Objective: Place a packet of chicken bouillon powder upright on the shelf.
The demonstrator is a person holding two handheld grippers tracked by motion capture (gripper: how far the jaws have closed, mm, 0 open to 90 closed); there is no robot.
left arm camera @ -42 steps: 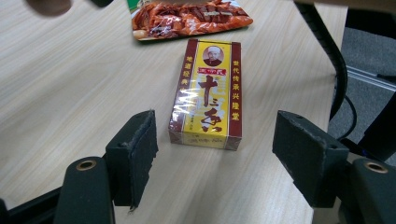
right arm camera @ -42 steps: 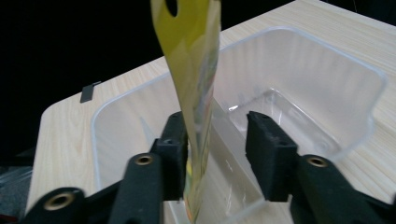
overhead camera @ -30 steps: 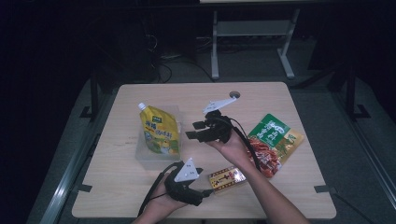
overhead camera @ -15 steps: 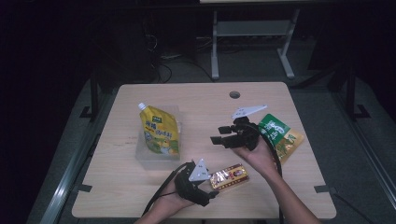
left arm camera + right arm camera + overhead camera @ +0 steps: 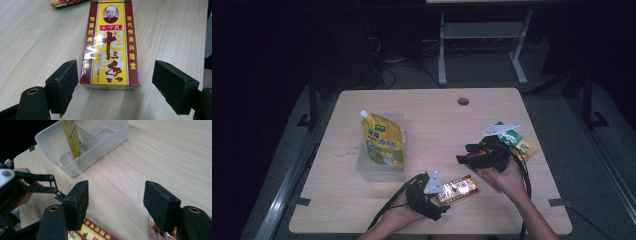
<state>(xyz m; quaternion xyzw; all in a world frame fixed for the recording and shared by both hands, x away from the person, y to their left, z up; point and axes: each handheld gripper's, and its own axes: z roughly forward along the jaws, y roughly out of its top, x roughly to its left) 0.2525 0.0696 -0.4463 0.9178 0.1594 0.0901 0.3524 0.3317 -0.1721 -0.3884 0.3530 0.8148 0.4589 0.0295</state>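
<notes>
Now the left gripper (image 5: 438,199) sits at the near edge of the light wooden table (image 5: 432,107), its black jaws spread wide on either side of the near end of a flat red-and-yellow seasoning box (image 5: 110,42) without pressing on it; the box lies flat on the wood. Just beyond the box's far end, the right gripper (image 5: 467,155) hovers with its jaws apart and nothing between them; they have just been opening. Behind that gripper, away from the box, lies a green-and-red snack packet (image 5: 517,142). Well to the left of the box stands a clear plastic tub (image 5: 82,145), with a yellow spouted pouch (image 5: 382,142) leaning in it.
</notes>
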